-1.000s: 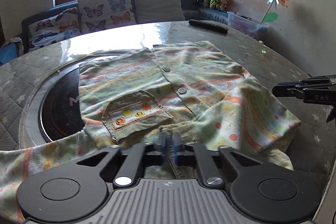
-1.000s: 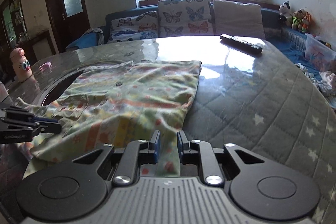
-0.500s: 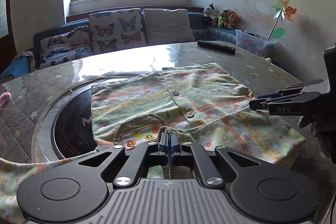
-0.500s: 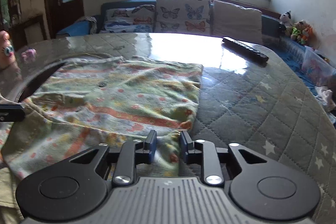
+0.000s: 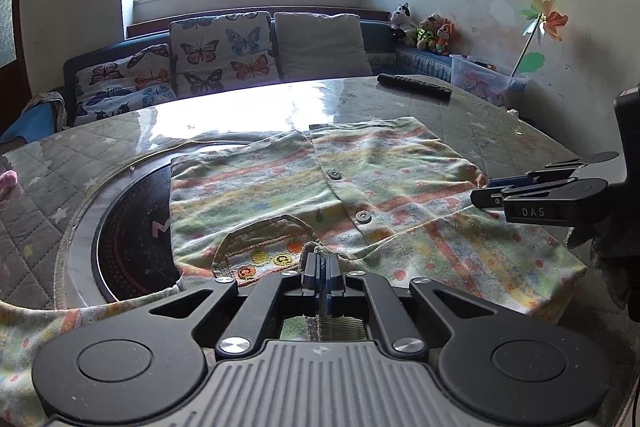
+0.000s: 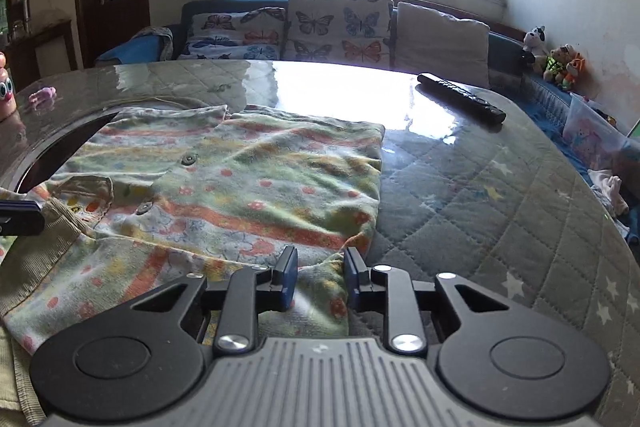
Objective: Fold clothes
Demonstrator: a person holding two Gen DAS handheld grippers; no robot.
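A striped, dotted child's garment (image 5: 360, 187) with buttons and a ribbed pocket lies spread on the quilted table (image 6: 480, 207). My left gripper (image 5: 322, 267) is shut on a ribbed khaki edge at the garment's near side, beside the pocket. It also shows at the left edge of the right wrist view (image 6: 20, 217). My right gripper (image 6: 318, 267) sits low over the garment's (image 6: 240, 195) near right corner. Its jaws are closing, with a raised fold of cloth between the pads and gaps on both sides. From the left wrist view, the right gripper (image 5: 486, 193) hovers over the garment's right side.
A black remote control (image 6: 460, 97) lies at the table's far right. A round dark hotplate (image 5: 132, 239) is sunk into the table under the garment's left side. A pink toy (image 6: 42, 95) sits far left. A sofa with butterfly cushions (image 5: 224, 51) stands behind.
My right gripper has moved in over the garment's right part and its jaws stand wider apart. My left gripper keeps hold of the ribbed edge and now points a little higher.
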